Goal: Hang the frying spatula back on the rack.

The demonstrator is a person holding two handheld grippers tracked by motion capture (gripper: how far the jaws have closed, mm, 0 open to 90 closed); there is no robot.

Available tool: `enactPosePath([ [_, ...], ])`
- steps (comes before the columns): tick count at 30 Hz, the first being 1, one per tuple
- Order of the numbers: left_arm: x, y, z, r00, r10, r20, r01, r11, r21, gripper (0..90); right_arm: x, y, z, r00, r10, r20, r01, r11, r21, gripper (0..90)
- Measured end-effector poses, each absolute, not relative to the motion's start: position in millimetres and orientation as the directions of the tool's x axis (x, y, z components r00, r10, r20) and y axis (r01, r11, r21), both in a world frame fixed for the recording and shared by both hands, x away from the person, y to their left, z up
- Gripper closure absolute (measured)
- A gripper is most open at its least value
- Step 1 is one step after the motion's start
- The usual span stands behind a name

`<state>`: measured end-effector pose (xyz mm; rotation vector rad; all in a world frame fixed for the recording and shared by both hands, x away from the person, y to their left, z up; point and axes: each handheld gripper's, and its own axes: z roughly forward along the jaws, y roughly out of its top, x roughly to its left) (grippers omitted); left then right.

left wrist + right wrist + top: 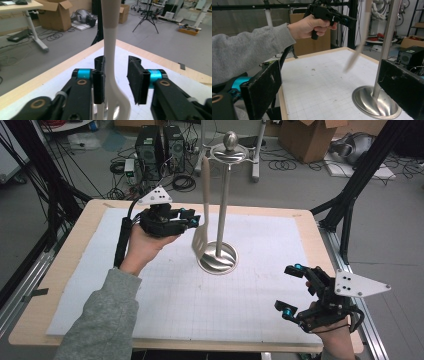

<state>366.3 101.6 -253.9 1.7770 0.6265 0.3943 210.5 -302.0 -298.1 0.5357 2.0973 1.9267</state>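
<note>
While the person's left hand (145, 242) holds the left tongs (195, 220) level above the white gridded mat (165, 290) on the wooden desk (65, 265), the jaws stand a little apart around the handle of a beige slotted spatula (202, 215), one pad touching it and the other clear, so they are released. The spatula hangs from the top ring of a polished steel utensil stand (222, 210), whose round base sits mid-desk. Well to the right, near the desk's front edge, the right tongs (292, 290) gape wide, grasping nothing.
</note>
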Motion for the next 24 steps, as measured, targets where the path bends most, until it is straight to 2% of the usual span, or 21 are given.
enactPosePath([
  [7, 360.2, 110.7, -248.0, 0.788, 0.615, -0.018, 0.161, -0.179, 0.971, 36.6, 211.1, -301.0, -298.3, -0.903, 0.424, 0.065, 0.102, 0.065, 0.993, 4.1],
  [12, 356.4, 113.7, -246.4, 0.790, 0.613, 0.006, 0.159, -0.213, 0.964, 17.2, 211.0, -301.0, -297.9, -0.904, 0.424, 0.062, 0.101, 0.070, 0.992, 4.1],
  [17, 349.7, 117.4, -246.9, 0.798, 0.603, 0.007, 0.143, -0.200, 0.969, 7.0, 211.9, -299.1, -298.0, -0.906, 0.419, 0.061, 0.098, 0.068, 0.993, 4.1],
  [24, 342.0, 128.8, -249.4, 0.816, 0.577, -0.018, 0.130, -0.154, 0.979, 6.3, 215.2, -296.3, -298.0, -0.908, 0.414, 0.061, 0.096, 0.066, 0.993, 4.1],
])
